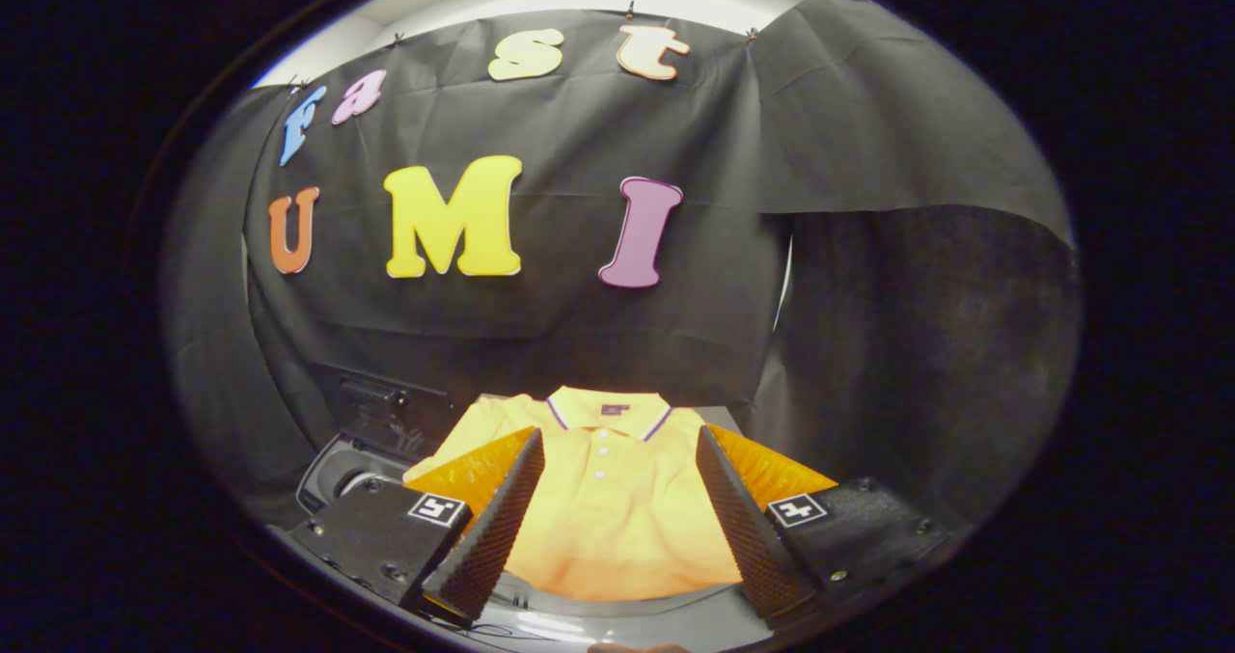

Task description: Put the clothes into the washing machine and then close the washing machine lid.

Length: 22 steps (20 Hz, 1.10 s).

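Nothing of the task appears to be done yet: the yellow polo shirt [617,508] is laid out flat on a grey surface [675,624], seen between and just beyond the fingers of the gripper [617,528], which are spread wide and hold nothing. The washing machine [352,460] is seen to the left of the shirt, its lid [386,412] raised. Loading and closing are judged to remain. No obstacle is seen between shirt and machine.

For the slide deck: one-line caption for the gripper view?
Open gripper above a yellow polo shirt, washing machine beside it.
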Tool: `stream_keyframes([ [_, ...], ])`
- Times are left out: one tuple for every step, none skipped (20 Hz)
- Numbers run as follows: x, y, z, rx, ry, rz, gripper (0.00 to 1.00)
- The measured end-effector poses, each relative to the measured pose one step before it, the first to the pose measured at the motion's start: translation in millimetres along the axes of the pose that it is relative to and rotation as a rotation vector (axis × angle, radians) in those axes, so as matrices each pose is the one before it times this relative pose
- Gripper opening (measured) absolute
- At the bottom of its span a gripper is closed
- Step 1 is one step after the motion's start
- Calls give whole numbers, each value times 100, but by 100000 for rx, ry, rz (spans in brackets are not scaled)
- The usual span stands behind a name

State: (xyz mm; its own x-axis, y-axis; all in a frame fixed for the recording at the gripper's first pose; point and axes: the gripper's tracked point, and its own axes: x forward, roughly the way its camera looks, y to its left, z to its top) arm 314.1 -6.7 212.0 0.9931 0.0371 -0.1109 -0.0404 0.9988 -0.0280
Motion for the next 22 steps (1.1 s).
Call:
stream_keyframes([
  [1153, 111, 7, -75, 1550, 517, 99],
  [1464, 215, -33, -283, 1770, 556, 99],
  [1344, 98, -233, -399, 2488, 25, 98],
  [1350, 15, -203, -108, 2752, 355, 99],
  [1328, 68, -235, 644, 3183, -166, 99],
  [1189, 2, -434, 729, 3268, 218, 99],
  [1113, 120, -171, 830, 2616, 959, 99],
  [1067, -23, -279, 550, 2385, 32, 99],
  [1094, -107, -254, -344, 2676, -463, 99],
  [925, -10, -430, -668, 2771, -210, 99],
  [934, 113, -242, -742, 1816, 420, 99],
  [803, -66, -349, -848, 2884, -389, 99],
  [733, 92, -245, -286, 2748, 625, 99],
  [746, 216, -302, -85, 2509, 641, 99],
  [572, -76, -378, -513, 2754, -9, 99],
  [691, -78, -759, -688, 3489, -269, 99],
  [426, 241, -681, 203, 3673, 828, 99],
  [455, 226, -757, 469, 2847, 1099, 99],
  [284, -84, -333, 532, 1435, -184, 98],
  [103, 81, -53, 100, 813, 916, 98],
  [-68, 57, -28, -4106, 2019, 1294, 98],
  [-99, -89, -147, -2616, 916, 819, 97],
])
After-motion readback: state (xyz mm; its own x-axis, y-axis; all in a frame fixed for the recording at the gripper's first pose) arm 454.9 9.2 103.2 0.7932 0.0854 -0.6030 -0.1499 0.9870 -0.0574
